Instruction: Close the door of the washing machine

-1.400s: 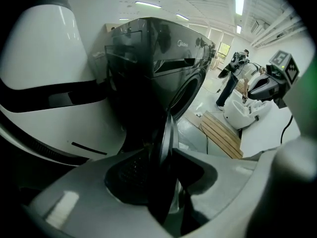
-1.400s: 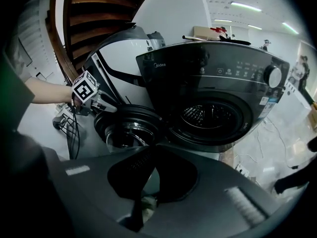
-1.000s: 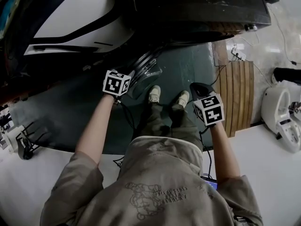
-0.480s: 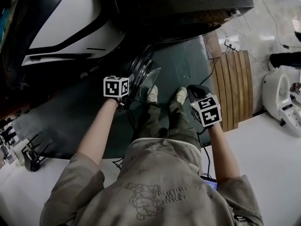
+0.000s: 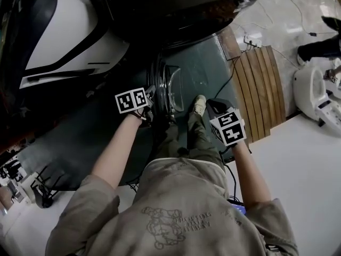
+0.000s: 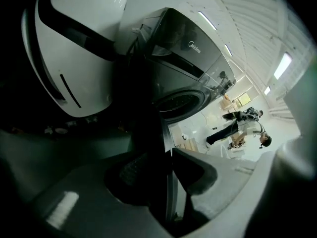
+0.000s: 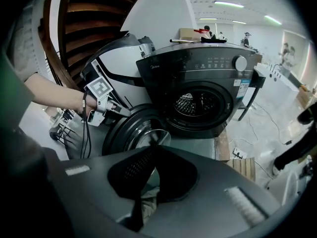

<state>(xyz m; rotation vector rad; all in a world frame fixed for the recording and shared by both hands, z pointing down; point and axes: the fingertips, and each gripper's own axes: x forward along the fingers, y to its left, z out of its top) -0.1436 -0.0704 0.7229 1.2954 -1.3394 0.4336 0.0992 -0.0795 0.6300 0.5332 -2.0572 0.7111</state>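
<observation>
The dark front-loading washing machine (image 5: 202,4) stands at the top of the head view, and its round door (image 5: 171,92) hangs open, seen nearly edge-on. My left gripper (image 5: 152,103) is at the door's outer rim. In the left gripper view the door's edge (image 6: 166,133) runs between the jaws of the left gripper (image 6: 168,167), which are shut on it. The right gripper view shows the machine (image 7: 208,58), its open drum (image 7: 195,103), the door (image 7: 136,130) and the left gripper (image 7: 116,110) on its rim. My right gripper (image 7: 152,150) is shut and empty, held back by my right leg (image 5: 213,106).
A white-and-black appliance (image 5: 64,41) stands left of the machine. A dark green mat (image 5: 208,68) lies in front, with a wooden slat board (image 5: 261,89) to its right. My shoe (image 5: 199,104) is beside the door. A white device (image 5: 319,100) and cables lie at the far right.
The door has swung from lying wide open to nearly edge-on, with my left gripper moving along on its rim. The right gripper has barely shifted.
</observation>
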